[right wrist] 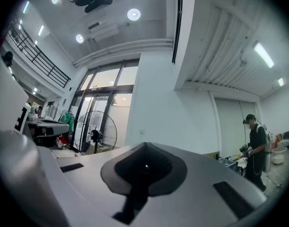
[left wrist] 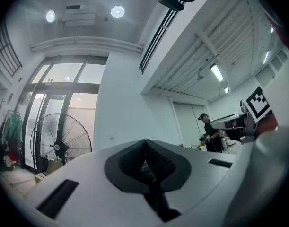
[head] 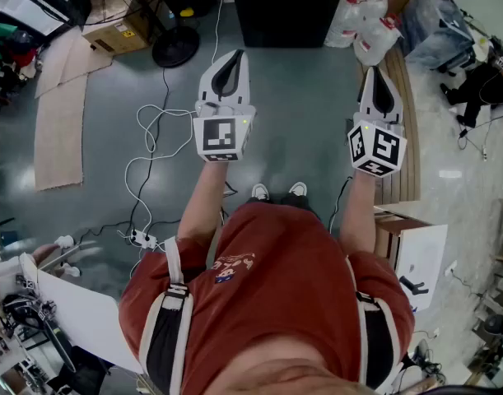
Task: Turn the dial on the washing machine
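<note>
Red shirt [head: 276, 278] (hiding most of both shoes [head: 259, 192]), left tongs [head: 235, 56] and right tongs [head: 375, 71] closed, empty.

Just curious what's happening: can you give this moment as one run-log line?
left gripper: shut, empty | right gripper: shut, empty | washing machine: not in view

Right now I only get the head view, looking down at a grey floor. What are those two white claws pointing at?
Observer: A white wall, with a pedestal fan standing left of it.
Operator: Any washing machine ahead?
Observer: None in either gripper view; a person in a dark cap stands off to the right.
Operator: Are the claws gripping anything?
Observer: No; the left gripper and right gripper are shut, with nothing between their jaws.
</note>
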### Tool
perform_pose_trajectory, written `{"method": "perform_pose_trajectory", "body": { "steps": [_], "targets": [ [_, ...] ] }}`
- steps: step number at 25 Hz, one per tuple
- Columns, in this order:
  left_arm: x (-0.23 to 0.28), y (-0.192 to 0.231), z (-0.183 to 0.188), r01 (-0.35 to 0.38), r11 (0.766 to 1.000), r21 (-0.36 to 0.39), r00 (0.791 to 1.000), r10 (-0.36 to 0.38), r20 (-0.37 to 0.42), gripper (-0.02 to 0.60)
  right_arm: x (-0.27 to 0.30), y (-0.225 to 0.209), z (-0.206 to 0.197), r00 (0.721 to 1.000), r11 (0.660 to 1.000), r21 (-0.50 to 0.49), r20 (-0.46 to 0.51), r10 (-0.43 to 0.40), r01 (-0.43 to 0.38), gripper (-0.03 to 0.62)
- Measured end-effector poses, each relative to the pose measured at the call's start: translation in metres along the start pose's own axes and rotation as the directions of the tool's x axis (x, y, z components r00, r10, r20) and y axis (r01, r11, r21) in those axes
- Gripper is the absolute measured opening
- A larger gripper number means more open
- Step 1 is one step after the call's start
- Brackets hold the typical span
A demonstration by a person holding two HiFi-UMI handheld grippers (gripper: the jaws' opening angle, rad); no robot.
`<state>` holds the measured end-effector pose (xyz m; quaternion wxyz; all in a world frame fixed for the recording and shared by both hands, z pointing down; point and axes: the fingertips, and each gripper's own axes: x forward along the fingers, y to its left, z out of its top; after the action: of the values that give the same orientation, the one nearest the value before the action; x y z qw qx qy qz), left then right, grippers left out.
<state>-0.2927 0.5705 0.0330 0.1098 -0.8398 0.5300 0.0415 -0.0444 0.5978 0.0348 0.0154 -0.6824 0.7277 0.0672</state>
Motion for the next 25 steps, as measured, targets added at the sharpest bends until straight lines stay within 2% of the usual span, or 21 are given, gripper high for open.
{"method": "perform_pose_trajectory", "body": {
  "steps": [13,19,25],
  "targets": [
    [-0.021,0.046,-0.013,0.014,1.0,-0.003,1.0,-0.014,0.001,0.016,0.004,0.052,-0.004,1.0,0.999,0.038,0.026,-0.008,0.007,0.006],
    [-0.009,0.051,-0.026,0.021,1.0,-0.009,1.0,-0.021,-0.007,0.016,0.015,0.052,-0.011,0.999,0.999,0.027,0.025,-0.023,0.022,0.006],
    [0.027,0.045,-0.038,0.03,1.0,-0.004,0.999,-0.03,-0.013,0.017,0.042,0.033,-0.024,0.999,0.999,0.027,0.018,-0.028,0.028,0.006]
  ]
}}
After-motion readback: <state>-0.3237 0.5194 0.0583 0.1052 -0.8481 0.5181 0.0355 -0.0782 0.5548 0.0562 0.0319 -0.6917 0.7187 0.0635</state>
